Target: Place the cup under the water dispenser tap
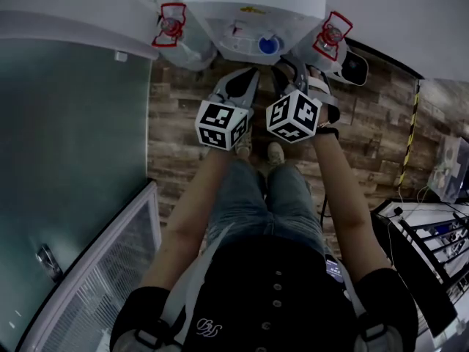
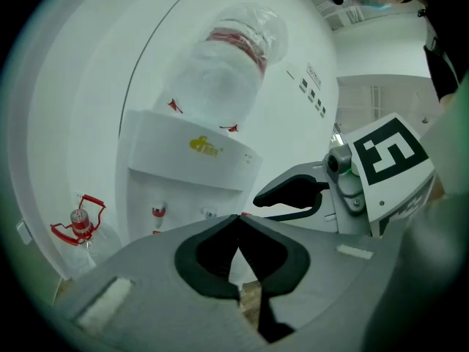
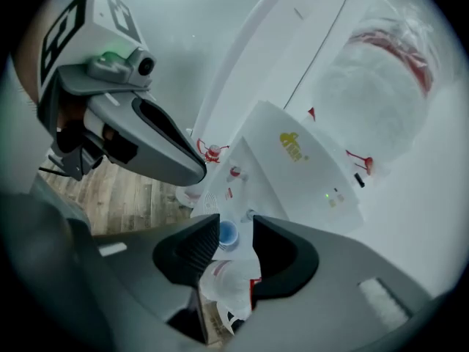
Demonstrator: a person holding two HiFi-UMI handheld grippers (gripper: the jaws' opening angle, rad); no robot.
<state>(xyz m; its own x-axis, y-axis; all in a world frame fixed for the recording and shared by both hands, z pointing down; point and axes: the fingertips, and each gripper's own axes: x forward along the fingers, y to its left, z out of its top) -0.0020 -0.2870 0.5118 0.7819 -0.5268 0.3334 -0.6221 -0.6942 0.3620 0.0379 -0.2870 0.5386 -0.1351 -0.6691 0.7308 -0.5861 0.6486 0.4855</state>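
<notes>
Head view: blue cup (image 1: pixel 269 45) stands on dispenser tray (image 1: pixel 236 48).

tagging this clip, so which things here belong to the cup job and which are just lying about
Job:
blue cup, at the water dispenser
right gripper, open
left gripper, shut

Lying about:
left spare jug, red handle
right spare jug, red handle

Office-like interior, indicated by a white bottle-topped water dispenser (image 1: pixel 249 20), red-handled spare water jugs (image 1: pixel 171 29), brown wood-plank floor (image 1: pixel 176 134) and frosted glass partition (image 1: pixel 73 160).
</notes>
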